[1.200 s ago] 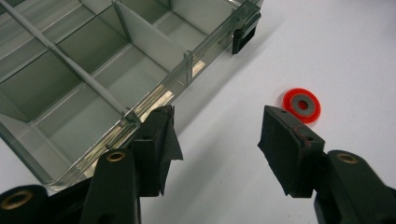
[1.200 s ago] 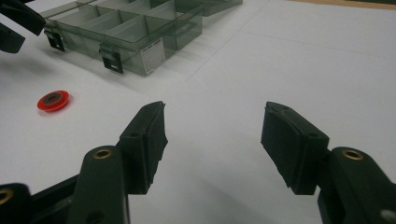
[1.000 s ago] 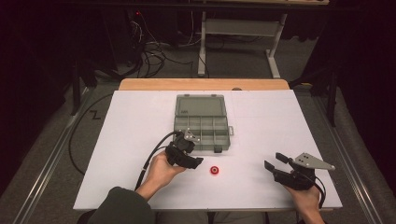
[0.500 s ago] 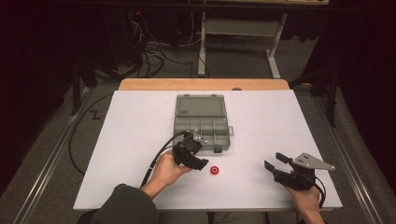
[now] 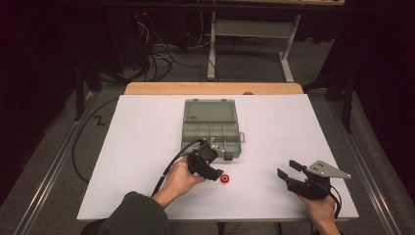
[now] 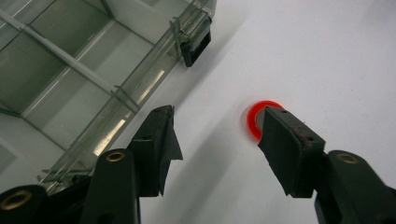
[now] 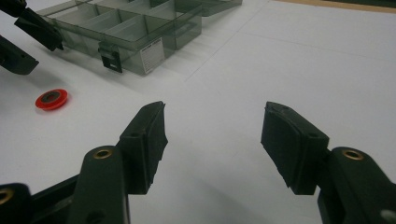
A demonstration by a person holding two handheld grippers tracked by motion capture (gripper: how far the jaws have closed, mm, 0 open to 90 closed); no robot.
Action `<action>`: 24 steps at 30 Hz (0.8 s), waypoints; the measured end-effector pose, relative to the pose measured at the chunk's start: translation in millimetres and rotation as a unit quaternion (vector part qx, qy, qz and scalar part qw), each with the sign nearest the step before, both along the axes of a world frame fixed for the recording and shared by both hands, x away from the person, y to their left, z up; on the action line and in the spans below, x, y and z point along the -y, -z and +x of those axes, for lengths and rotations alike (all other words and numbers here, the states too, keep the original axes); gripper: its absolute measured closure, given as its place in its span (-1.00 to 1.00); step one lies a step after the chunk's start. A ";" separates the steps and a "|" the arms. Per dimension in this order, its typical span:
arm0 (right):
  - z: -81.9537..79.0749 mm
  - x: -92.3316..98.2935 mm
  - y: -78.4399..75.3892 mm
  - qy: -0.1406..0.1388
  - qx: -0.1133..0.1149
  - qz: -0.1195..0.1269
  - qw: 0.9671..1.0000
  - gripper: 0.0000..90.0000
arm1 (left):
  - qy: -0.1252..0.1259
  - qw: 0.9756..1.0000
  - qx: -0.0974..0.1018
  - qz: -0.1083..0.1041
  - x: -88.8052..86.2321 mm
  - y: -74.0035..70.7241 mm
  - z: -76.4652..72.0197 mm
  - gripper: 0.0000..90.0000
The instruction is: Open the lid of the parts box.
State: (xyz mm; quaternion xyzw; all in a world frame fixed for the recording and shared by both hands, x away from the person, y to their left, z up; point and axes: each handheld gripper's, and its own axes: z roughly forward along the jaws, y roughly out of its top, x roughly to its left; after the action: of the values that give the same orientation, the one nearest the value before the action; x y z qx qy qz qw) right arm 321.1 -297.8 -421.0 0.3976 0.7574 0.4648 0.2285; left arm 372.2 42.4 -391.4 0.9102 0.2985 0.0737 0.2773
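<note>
on the white table (image 5: pixel 147 147), just in front of the open box (image 5: pixel 211 128), lies a small red ring (image 5: pixel 225 179), flat, apart from the box wall. the left gripper (image 5: pixel 211 169) hangs right beside the ring, between it and the box front. in the left gripper view its jaws stand wide apart with nothing between them; the ring (image 6: pixel 261 119) peeks out from behind the right-hand jaw there, so it sits off the line of the gap and not inside it. the box (image 6: pixel 70 70) with its see-through compartments lies to the other side, its black latch (image 6: pixel 196 44) near the upper middle, and the compartments in view look empty.

the right gripper (image 5: pixel 288 172) rests near the table's near right corner, well apart from the ring, jaws open and empty; its own view shows the ring (image 7: pixel 52 99) far off to the left with the box (image 7: pixel 135 28) beyond.

the step in hand looks like the reach for the ring, grasp not yet made. the next move calls for bringing the left gripper sideways until the ring lies between the pads, lowering to the table, then closing on its edge. the ring is thin and flat, so a shallow bite could slip off or push it along the table.
</note>
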 end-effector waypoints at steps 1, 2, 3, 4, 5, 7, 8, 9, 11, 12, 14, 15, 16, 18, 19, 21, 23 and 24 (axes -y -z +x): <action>0.0 0.0 0.0 0.000 0.000 0.000 1.000 -0.07 | 0.002 1.000 -0.002 0.001 1.1 0.6 -0.4 -0.02; -0.1 -0.1 0.0 0.000 0.000 0.000 1.000 -0.07 | 0.004 1.000 -0.003 0.003 2.4 1.1 -0.7 -0.02; -0.1 -0.2 0.0 0.000 0.000 0.000 1.000 -0.07 | 0.006 1.000 -0.005 0.005 3.5 1.5 -1.0 -0.02; -0.2 -0.3 0.0 0.000 0.000 -0.001 1.000 -0.07 | 0.007 1.000 -0.005 0.006 4.7 2.0 -1.2 -0.02; -0.2 -0.4 0.0 0.000 0.000 -0.001 1.000 -0.07 | 0.010 1.000 -0.006 0.008 5.6 2.1 -1.2 -0.02; -0.3 -0.4 0.0 0.000 0.000 -0.001 1.000 -0.07 | 0.012 1.000 -0.008 0.010 7.5 2.5 -1.2 -0.02; -0.3 -0.4 0.0 0.000 0.000 -0.001 1.000 -0.07 | 0.012 1.000 -0.007 0.010 8.4 2.7 -1.2 -0.02; -0.2 -0.4 0.1 0.000 -0.001 -0.001 1.000 -0.07 | 0.014 1.000 -0.008 0.011 9.2 3.0 -1.2 -0.02; -0.2 -0.5 0.1 0.000 -0.001 -0.001 1.000 -0.07 | 0.017 1.000 -0.010 0.015 11.0 3.4 -1.3 -0.02; -0.2 -0.5 0.1 0.000 -0.001 -0.001 1.000 -0.07 | 0.018 1.000 -0.011 0.016 11.9 3.7 -1.4 -0.02; -0.1 -0.5 0.2 0.000 0.000 -0.001 1.000 -0.07 | 0.022 1.000 -0.013 0.018 13.7 4.3 -1.7 -0.02; -0.1 -0.6 0.2 0.000 -0.001 -0.002 1.000 -0.07 | 0.022 0.999 -0.014 0.019 14.7 4.7 -2.0 -0.02; -0.1 -0.5 0.2 0.000 -0.001 -0.002 1.000 -0.07 | 0.025 0.999 -0.015 0.021 15.5 4.8 -2.3 -0.02; -0.1 -0.5 0.2 0.000 -0.001 -0.002 1.000 -0.07 | 0.028 0.999 -0.016 0.022 17.4 5.0 -3.0 -0.02; 0.0 -0.6 0.3 -0.001 -0.001 -0.002 1.000 -0.07 | 0.029 0.999 -0.017 0.024 18.3 5.1 -3.3 -0.02; -0.2 -0.8 0.2 -0.001 0.000 -0.002 1.000 -0.06 | 0.032 0.999 -0.018 0.028 20.1 5.6 -3.6 -0.02; -0.4 -0.8 0.1 -0.001 0.000 -0.003 1.000 -0.06 | 0.034 0.999 -0.020 0.030 21.7 6.4 -3.4 -0.02; -0.4 -0.8 0.1 -0.001 0.000 -0.003 1.000 -0.06 | 0.034 0.999 -0.020 0.032 22.5 6.7 -3.5 -0.02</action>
State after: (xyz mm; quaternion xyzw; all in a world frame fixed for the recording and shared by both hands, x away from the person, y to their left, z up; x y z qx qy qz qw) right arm 320.7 -297.0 -421.1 0.3961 0.7590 0.4631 0.2293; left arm 368.7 19.9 -398.1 0.9294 0.2705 0.0557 0.2447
